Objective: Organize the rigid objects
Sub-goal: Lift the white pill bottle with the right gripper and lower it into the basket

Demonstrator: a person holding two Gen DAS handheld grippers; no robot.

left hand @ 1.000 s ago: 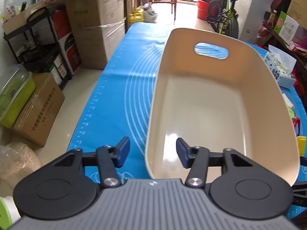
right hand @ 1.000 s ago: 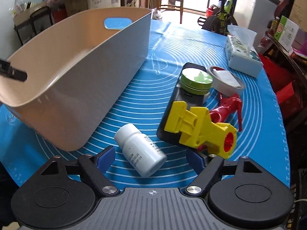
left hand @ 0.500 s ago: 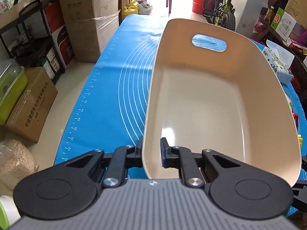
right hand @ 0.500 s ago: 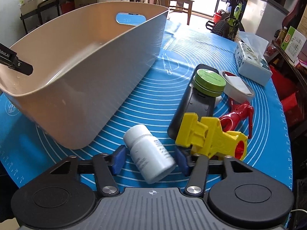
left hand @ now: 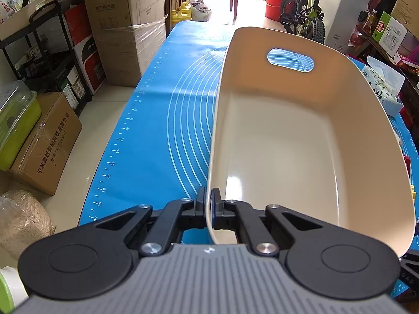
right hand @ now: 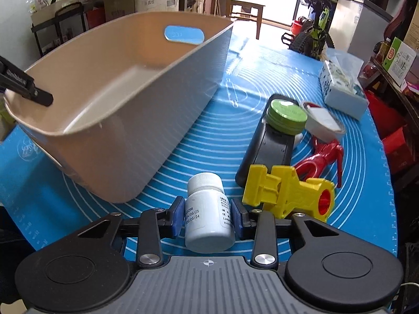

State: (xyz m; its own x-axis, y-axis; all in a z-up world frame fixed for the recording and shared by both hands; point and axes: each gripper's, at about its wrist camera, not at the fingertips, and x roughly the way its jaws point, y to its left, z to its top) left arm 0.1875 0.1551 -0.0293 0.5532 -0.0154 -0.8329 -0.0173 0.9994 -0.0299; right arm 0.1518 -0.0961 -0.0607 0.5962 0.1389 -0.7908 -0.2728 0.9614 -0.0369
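Note:
A beige plastic bin point(left hand: 301, 141) with a handle slot stands empty on the blue mat. My left gripper point(left hand: 208, 205) is shut on the bin's near rim. In the right wrist view the bin point(right hand: 125, 99) is on the left. My right gripper point(right hand: 208, 216) is shut on a white pill bottle point(right hand: 208, 217) lying on the mat, cap pointing away. Beside it lie a yellow toy tool point(right hand: 285, 191), a red toy point(right hand: 323, 157), a black remote-like device point(right hand: 272, 146) with a green round tin point(right hand: 286, 116) on it, and a white lidded container point(right hand: 323, 123).
A tissue pack point(right hand: 340, 86) lies at the mat's far right. Cardboard boxes point(left hand: 125, 34) and a black rack point(left hand: 39, 60) stand on the floor left of the table. A bicycle point(left hand: 306, 15) stands beyond the table's far end.
My left gripper closed onto the bin's near rim. My right gripper moved forward around the white bottle and closed on it.

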